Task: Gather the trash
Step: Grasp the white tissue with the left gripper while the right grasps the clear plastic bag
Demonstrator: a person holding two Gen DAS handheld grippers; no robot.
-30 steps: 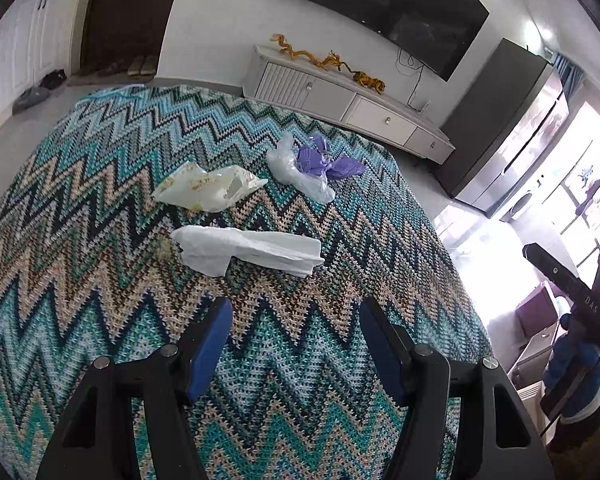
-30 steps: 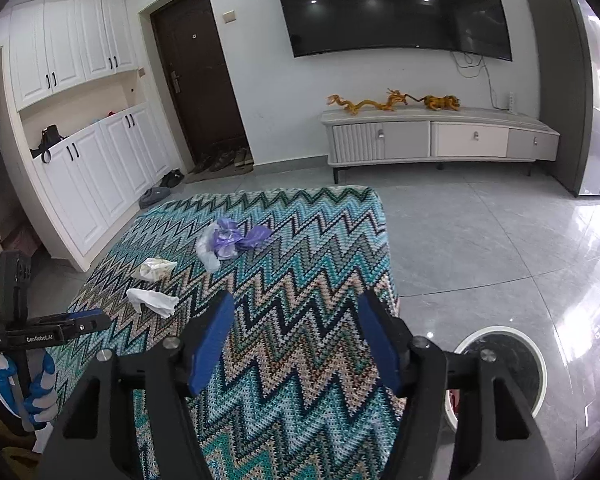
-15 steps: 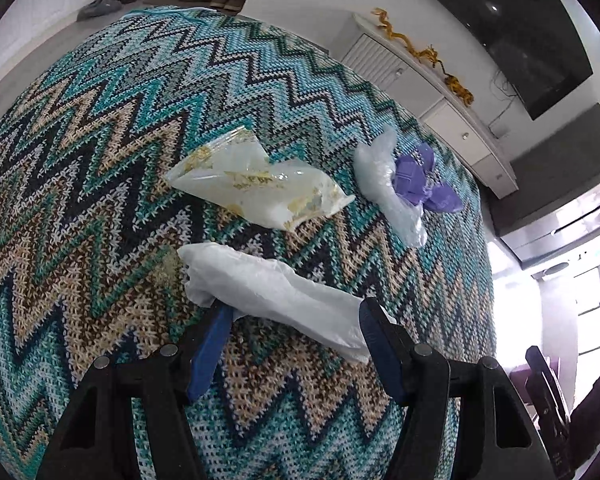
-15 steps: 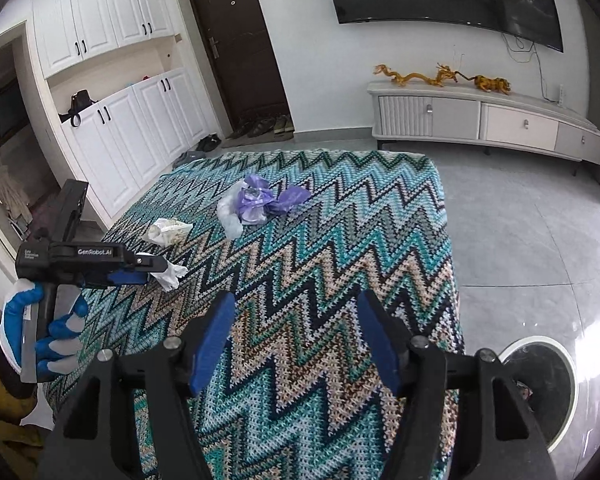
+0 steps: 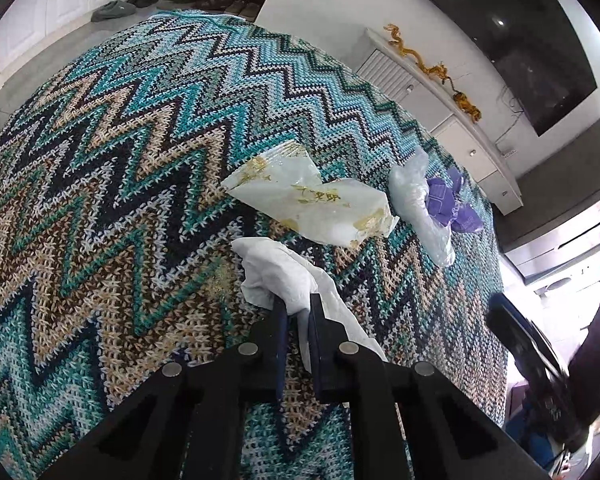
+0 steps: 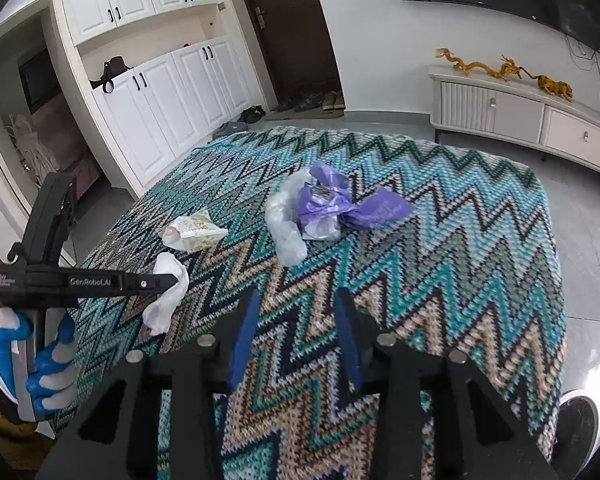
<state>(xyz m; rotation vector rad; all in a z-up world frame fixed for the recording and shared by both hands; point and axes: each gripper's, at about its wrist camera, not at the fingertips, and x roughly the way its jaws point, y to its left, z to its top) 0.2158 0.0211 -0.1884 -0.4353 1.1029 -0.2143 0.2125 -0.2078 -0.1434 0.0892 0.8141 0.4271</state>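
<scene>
My left gripper (image 5: 298,306) is shut on a crumpled white tissue (image 5: 276,276) on the zigzag-patterned cloth (image 5: 100,200); the right wrist view shows this gripper (image 6: 172,279) holding the tissue (image 6: 166,296) at the table's left side. Beyond it lie a pale wrapper with yellow print (image 5: 312,200), also in the right wrist view (image 6: 192,232), and a clear plastic bag with a purple bag (image 5: 440,204), which the right wrist view (image 6: 324,208) shows mid-table. My right gripper (image 6: 296,300) is open and empty above the cloth, short of the bags.
A round white bin (image 6: 580,428) stands on the floor at the table's right. A white TV cabinet (image 6: 520,112) lines the far wall. White cupboards (image 6: 160,100) and shoes (image 6: 308,100) stand by the door at the left.
My left gripper has moved in and closed on the white tissue, lifting one end. My right gripper has moved closer over the table and stays open.
</scene>
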